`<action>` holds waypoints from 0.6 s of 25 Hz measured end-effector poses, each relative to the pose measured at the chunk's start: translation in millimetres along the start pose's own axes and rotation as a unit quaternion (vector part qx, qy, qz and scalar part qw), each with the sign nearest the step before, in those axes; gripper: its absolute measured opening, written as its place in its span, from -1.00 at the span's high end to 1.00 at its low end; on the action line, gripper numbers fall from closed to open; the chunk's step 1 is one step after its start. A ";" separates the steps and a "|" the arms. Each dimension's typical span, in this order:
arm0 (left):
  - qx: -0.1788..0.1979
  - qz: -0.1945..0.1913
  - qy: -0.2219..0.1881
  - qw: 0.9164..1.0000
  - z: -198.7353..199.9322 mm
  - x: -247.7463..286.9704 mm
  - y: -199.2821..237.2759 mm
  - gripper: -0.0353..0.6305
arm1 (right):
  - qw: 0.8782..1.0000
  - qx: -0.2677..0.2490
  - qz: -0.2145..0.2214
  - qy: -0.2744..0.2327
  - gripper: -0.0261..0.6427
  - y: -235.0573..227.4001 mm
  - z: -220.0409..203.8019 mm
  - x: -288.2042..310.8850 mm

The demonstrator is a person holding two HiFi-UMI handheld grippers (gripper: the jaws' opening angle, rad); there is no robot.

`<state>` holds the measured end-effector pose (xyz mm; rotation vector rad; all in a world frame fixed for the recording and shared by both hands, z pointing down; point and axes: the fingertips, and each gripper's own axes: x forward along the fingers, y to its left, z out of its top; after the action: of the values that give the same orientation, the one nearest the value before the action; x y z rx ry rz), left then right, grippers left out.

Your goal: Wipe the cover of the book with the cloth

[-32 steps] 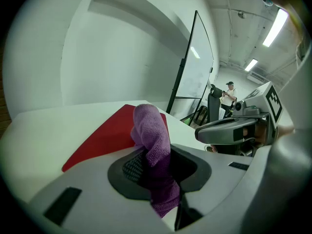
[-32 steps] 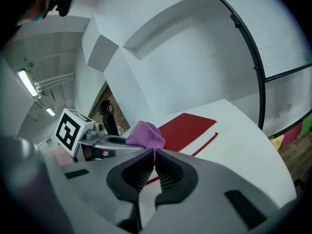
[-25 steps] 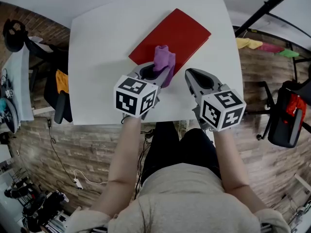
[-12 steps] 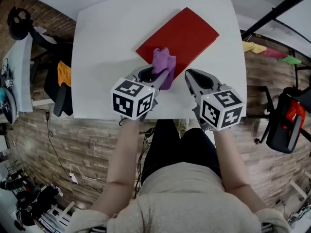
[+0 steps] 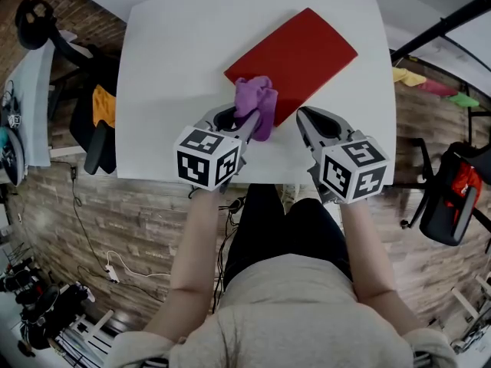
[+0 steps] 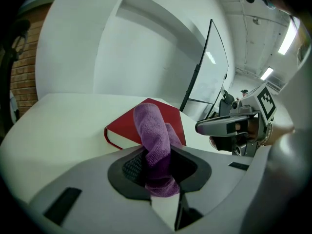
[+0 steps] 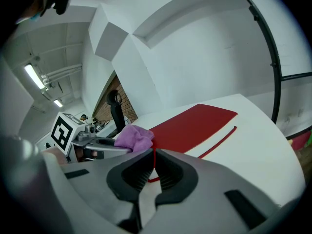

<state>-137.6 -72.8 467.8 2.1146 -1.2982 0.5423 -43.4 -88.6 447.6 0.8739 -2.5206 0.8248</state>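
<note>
A red book (image 5: 295, 52) lies slantwise on the white table (image 5: 169, 67). My left gripper (image 5: 255, 119) is shut on a purple cloth (image 5: 255, 102), which bunches up over the book's near left corner. In the left gripper view the cloth (image 6: 155, 140) stands up between the jaws, with the book (image 6: 122, 130) just behind it. My right gripper (image 5: 304, 115) hovers at the book's near edge, to the right of the cloth, shut with nothing in it. In the right gripper view, the book (image 7: 195, 123) and cloth (image 7: 134, 136) lie past its closed tips (image 7: 153, 155).
The table's near edge runs just under both grippers. An office chair with an orange item (image 5: 96, 117) stands off the left side, and a black chair (image 5: 453, 182) off the right. Coloured cloths (image 5: 418, 79) lie on the floor at right, below a black pole (image 5: 441, 29).
The head view has shifted, so the book sits further right in the frame. The cloth in my left gripper now sits nearer the book's near left corner. The right gripper has hardly moved.
</note>
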 end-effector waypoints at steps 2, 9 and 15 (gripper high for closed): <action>0.004 0.003 -0.001 1.000 -1.7 -1.8 1.9 0.57 | 1.000 0.000 -0.002 0.000 0.85 -1.0 0.1 0.2; -0.026 -0.013 -0.024 0.999 3.4 -16.0 3.0 0.57 | 1.000 -0.001 -0.003 -0.005 0.85 1.5 5.4 -0.5; -0.036 -0.024 -0.064 0.997 29.9 -29.2 -2.5 0.57 | 1.000 -0.010 -0.002 -0.018 0.85 -0.4 16.8 -6.9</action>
<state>-147.2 -72.8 427.0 2.1447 -1.3132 0.3385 -40.2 -96.2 431.5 0.8945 -2.5527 0.7878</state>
